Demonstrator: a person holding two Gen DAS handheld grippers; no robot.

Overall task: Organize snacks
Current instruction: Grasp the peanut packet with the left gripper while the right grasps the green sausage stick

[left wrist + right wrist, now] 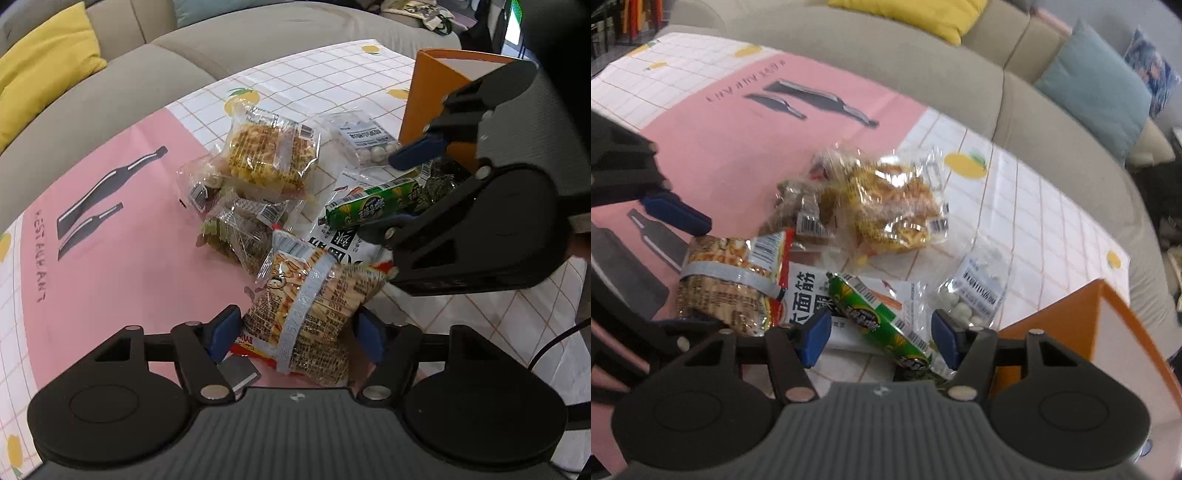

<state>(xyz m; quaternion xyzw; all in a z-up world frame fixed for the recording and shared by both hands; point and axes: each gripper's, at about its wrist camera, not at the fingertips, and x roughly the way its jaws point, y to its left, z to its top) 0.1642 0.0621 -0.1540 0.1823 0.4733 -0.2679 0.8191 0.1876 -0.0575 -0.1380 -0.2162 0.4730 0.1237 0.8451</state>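
On low table before grey sofa (110, 92): pink-and-grid tablecloth (122, 236) carries snack pile at centre. Orange box (424, 99) stands open at 1 o'clock, likely sorting bin, hence within reach. Yellow noodle pack (269, 155) lies at 12 of pile, white pouch (809, 295) beneath others. Left gripper (295, 332) straddles banded cracker bag (310, 306) at 6 o'clock, pads apart, just beside bag's sides; pressing cannot be told. Right gripper (879, 332) spread over green sausage stick (879, 314), not touching, lined up for pickup.

table (110, 236) | pink-and-grid cloth | snack packets (269, 155), orange box (424, 96)
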